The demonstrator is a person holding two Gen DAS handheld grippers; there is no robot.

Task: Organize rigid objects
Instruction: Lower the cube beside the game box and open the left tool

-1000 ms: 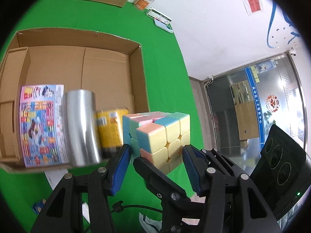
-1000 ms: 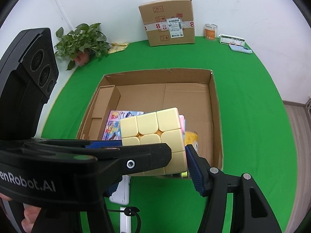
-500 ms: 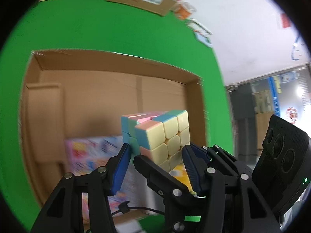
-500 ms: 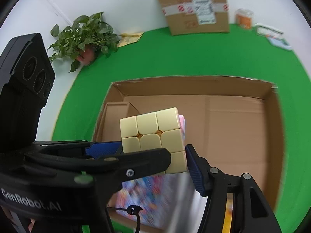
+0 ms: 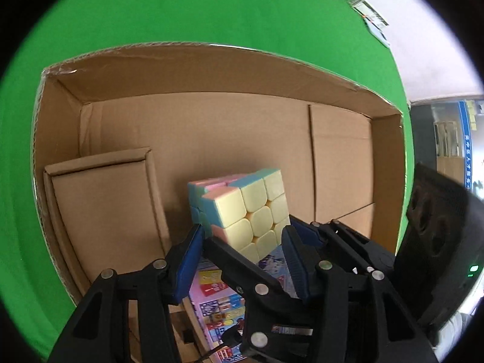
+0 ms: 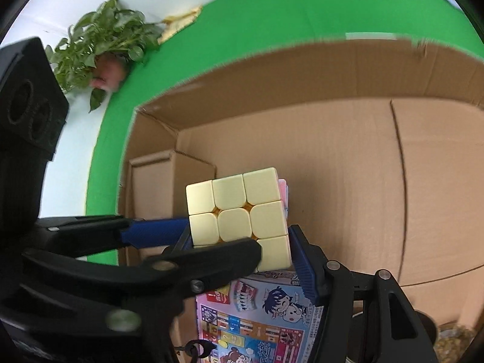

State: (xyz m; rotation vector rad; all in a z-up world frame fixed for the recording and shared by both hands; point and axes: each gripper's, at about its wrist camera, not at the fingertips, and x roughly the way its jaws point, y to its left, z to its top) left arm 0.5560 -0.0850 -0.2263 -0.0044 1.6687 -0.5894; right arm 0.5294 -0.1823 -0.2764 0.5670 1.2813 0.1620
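A pastel puzzle cube point(image 5: 242, 208) is held by both grippers at once, above the floor of an open cardboard box point(image 5: 211, 66). My left gripper point(image 5: 242, 248) is shut on the cube's lower sides. In the right wrist view the cube point(image 6: 239, 211) shows its yellow face, and my right gripper point(image 6: 242, 257) is shut on it too. The left gripper's black finger point(image 6: 181, 269) crosses in front of the cube there. A colourful cartoon-printed box point(image 6: 257, 317) lies in the cardboard box just below the cube.
A folded cardboard insert point(image 5: 106, 205) lies at the box's left side. The box stands on a green mat point(image 5: 181, 6). A potted plant point(image 6: 103, 42) sits at the mat's far left. Small items point(image 5: 369, 15) lie at the mat's far right edge.
Both grippers have carried the cube forward over the box's near edge and down into it. The silver can and yellow can have dropped out of the left view.
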